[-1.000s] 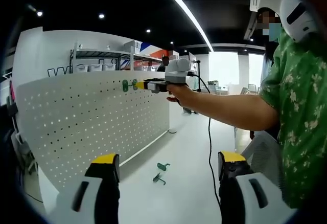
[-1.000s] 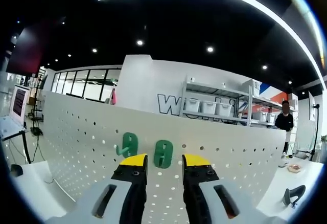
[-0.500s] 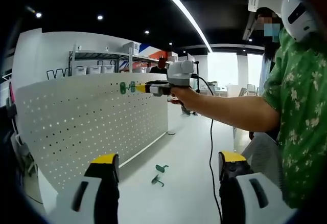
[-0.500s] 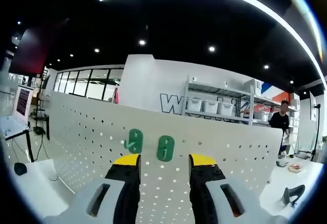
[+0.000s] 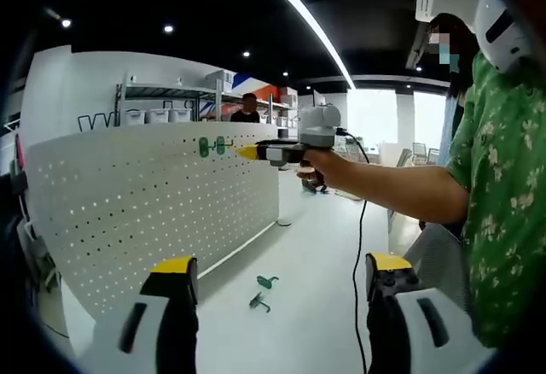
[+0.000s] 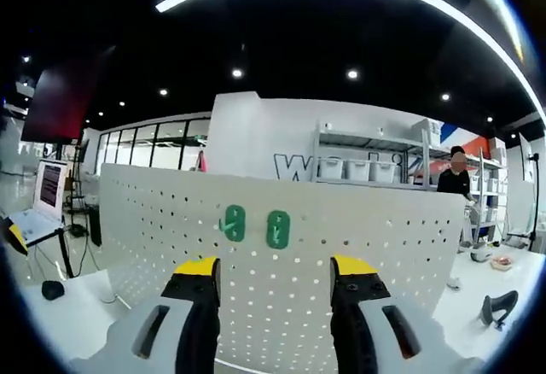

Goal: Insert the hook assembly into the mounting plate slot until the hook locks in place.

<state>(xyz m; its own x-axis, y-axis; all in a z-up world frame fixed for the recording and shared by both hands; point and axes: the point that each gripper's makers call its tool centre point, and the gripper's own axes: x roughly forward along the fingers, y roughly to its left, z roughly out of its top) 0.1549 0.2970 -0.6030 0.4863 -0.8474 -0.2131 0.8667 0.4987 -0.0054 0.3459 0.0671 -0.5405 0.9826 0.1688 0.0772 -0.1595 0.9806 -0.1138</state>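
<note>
Two green hooks (image 6: 277, 229) (image 6: 232, 222) hang side by side near the top edge of the white perforated mounting plate (image 6: 358, 237). My right gripper (image 6: 274, 268) is open a short way in front of them, with nothing between its yellow-tipped jaws. In the left gripper view the same two hooks (image 5: 211, 146) sit high on the plate (image 5: 145, 203), and the right gripper (image 5: 247, 151) is held by a hand just to their right. Two more green hooks (image 5: 261, 291) lie on the white table. My left gripper (image 5: 271, 273) is open and low, far from the plate.
A person in a green flowered shirt (image 5: 503, 195) fills the right of the left gripper view, a cable (image 5: 357, 254) hanging from the hand-held gripper. Shelves with bins (image 6: 375, 169) stand behind the plate. A dark object (image 6: 497, 307) lies on the table at the right.
My right gripper has opened wider and drawn back from the plate, leaving the second green hook hanging beside the first. The left gripper has hardly moved.
</note>
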